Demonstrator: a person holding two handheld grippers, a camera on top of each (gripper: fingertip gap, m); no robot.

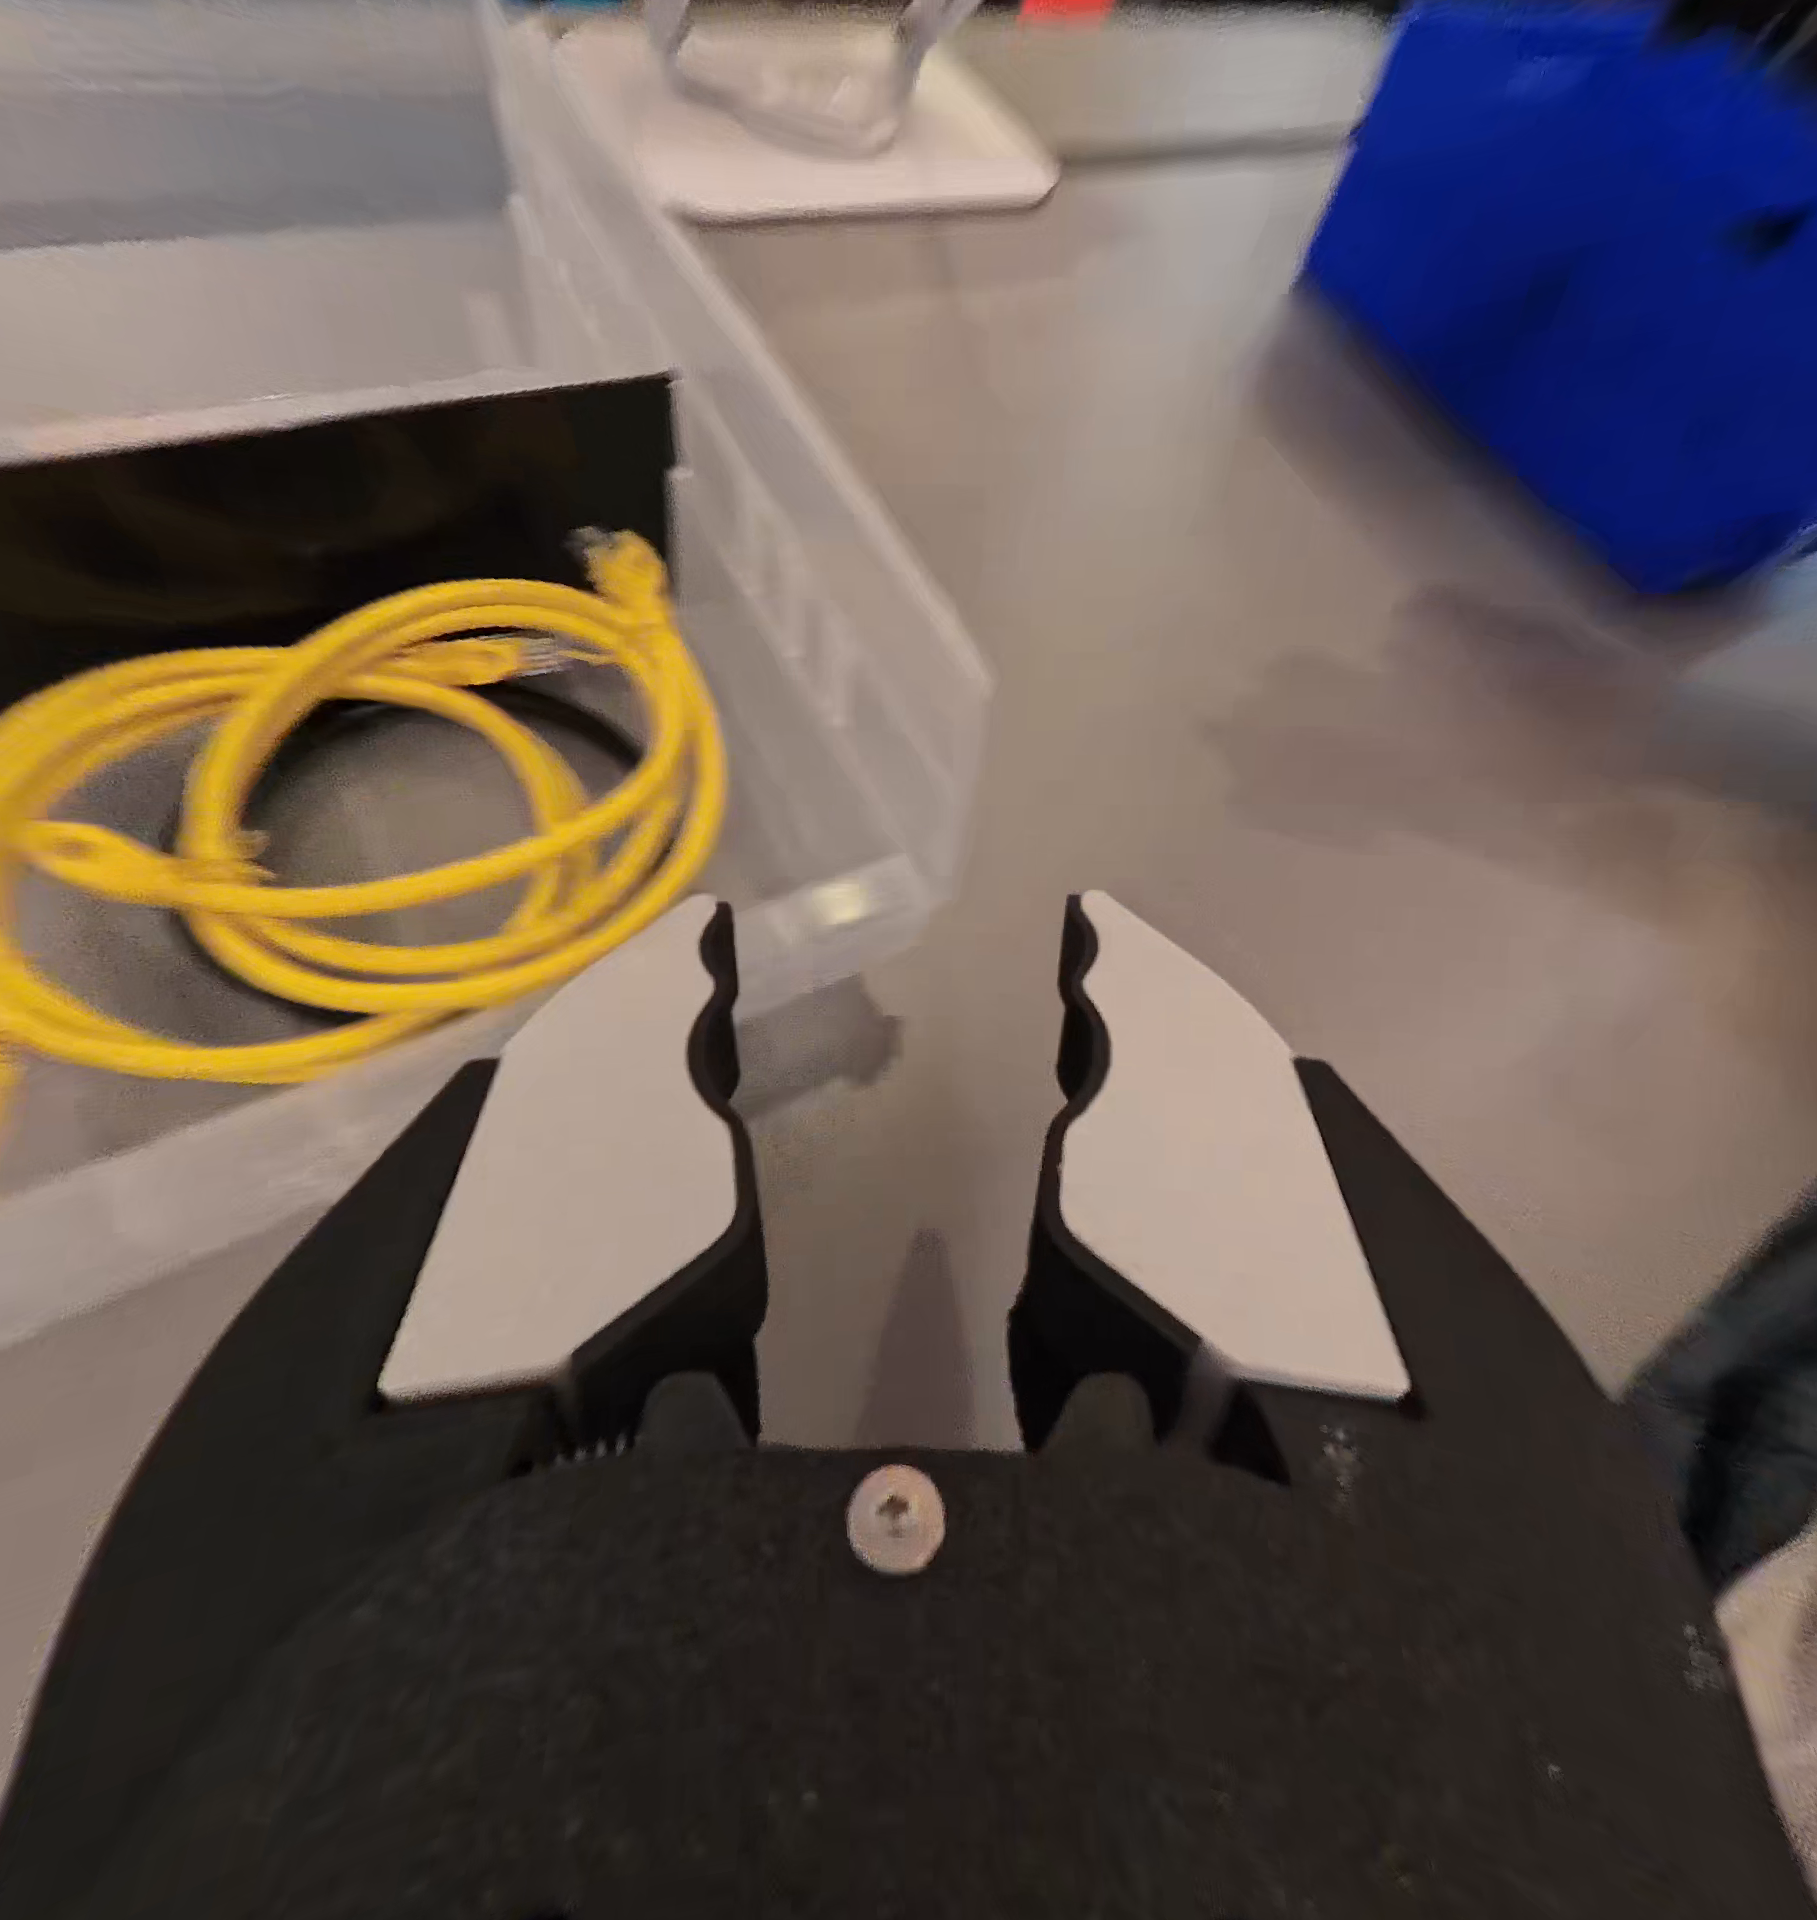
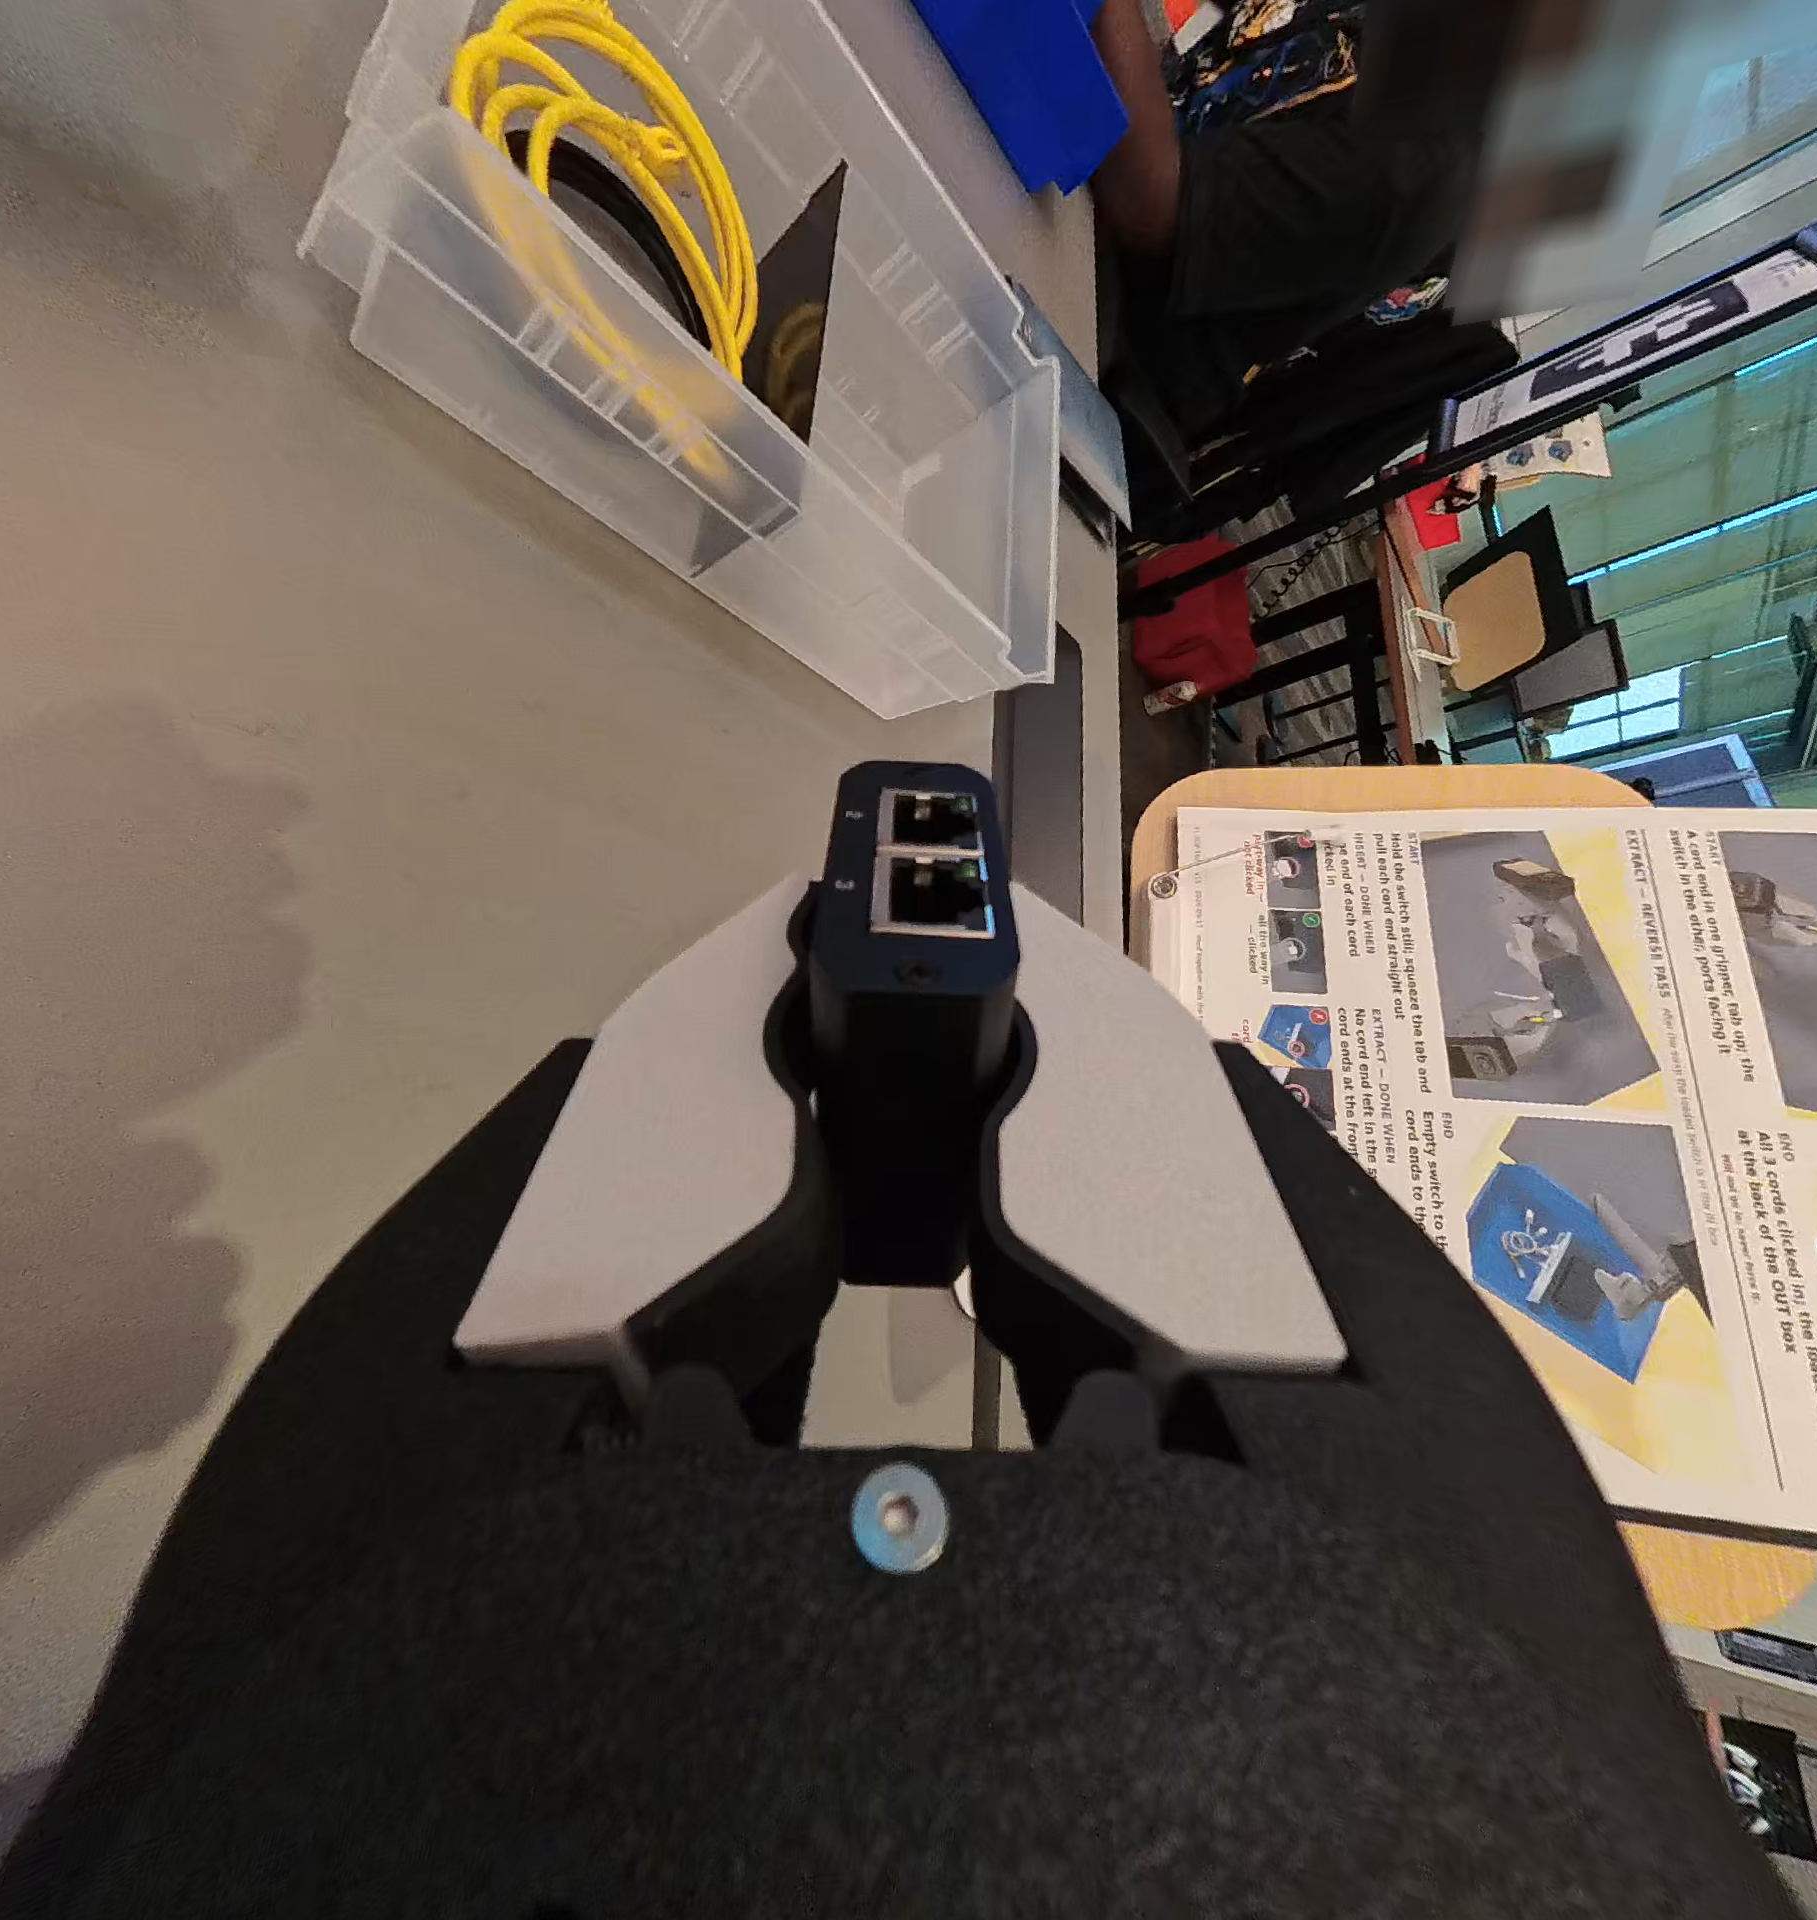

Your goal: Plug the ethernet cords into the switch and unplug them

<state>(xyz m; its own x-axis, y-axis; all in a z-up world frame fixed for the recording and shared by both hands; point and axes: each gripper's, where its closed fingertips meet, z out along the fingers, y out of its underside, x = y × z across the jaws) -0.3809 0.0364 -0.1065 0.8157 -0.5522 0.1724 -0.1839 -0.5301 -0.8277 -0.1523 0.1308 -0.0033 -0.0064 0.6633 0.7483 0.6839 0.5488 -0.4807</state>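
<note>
Two grippers: I am holding one in each hand over the grey table (image 1: pixel 1143 644)
Left gripper (image 1: pixel 899 997): I am keeping its fingers spread with only bare table showing between them; it is hovering just beside the near corner of the clear bin (image 1: pixel 842 665); the view is blurring
Right gripper (image 2: pixel 909 997): I am pinching the dark blue switch (image 2: pixel 909 1039) by its body, both pads pressing on its sides; the switch is sticking out past the fingertips
Switch ports (image 2: pixel 930 862): two are showing, stacked on the end face and facing away from me; neither is carrying a plug
Ethernet cords (image 1: pixel 384 821): yellow, lying coiled and loose inside the clear bin, on top of a black ring; one plug end (image 1: pixel 623 571) is poking up against a black divider (image 1: pixel 301 530)
Clear bin: it is sitting on the table, well apart from the switch
Blue bin (image 1: pixel 1631 312): it is standing farther off to the right in the left view
Instruction sheet (image 2: pixel 1569 1143): it is lying on a wooden board to the right of the switch
</note>
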